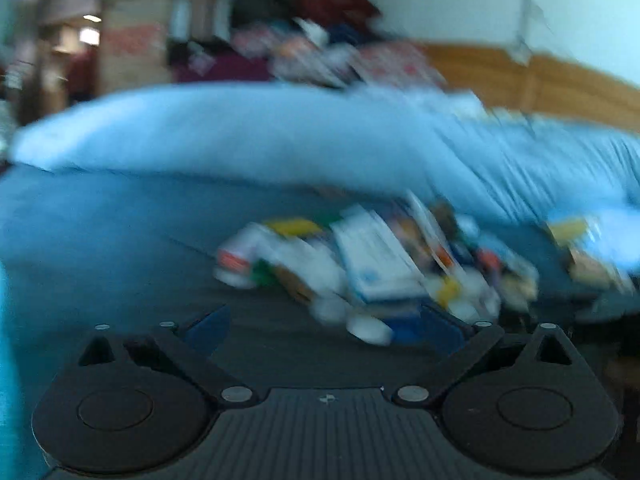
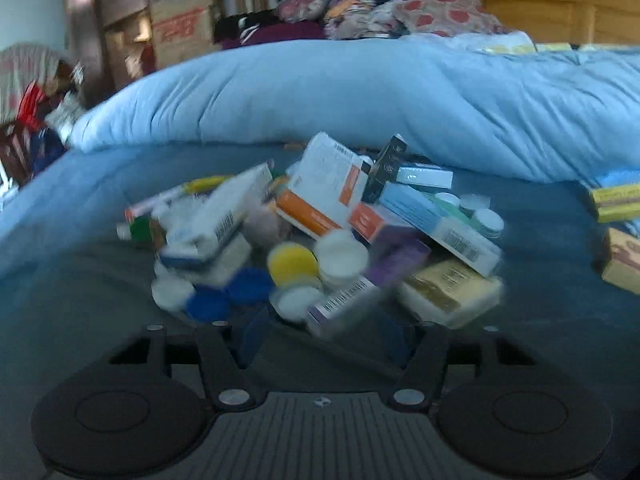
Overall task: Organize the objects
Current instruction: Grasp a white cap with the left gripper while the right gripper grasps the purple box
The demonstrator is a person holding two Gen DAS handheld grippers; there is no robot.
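Observation:
A heap of small boxes, tubes and round jars [image 2: 320,236] lies on the dark blue bed sheet [image 2: 540,280]. It holds an orange-and-white box [image 2: 328,188], a yellow-lidded jar [image 2: 292,262], a white jar [image 2: 340,254] and a cream packet [image 2: 452,292]. My right gripper [image 2: 324,340] is open and empty, its blue fingers just short of the heap's near edge. In the blurred left wrist view the same heap [image 1: 372,264] lies ahead and to the right. My left gripper [image 1: 324,328] is open and empty, with its right finger [image 1: 440,328] by the heap's edge.
A light blue folded quilt [image 2: 360,96] lies across the bed behind the heap. More yellow and tan boxes [image 2: 618,220] lie at the right edge. Piled clothes [image 2: 380,8], cardboard cartons [image 2: 180,20] and a wooden headboard [image 2: 560,8] stand behind the bed.

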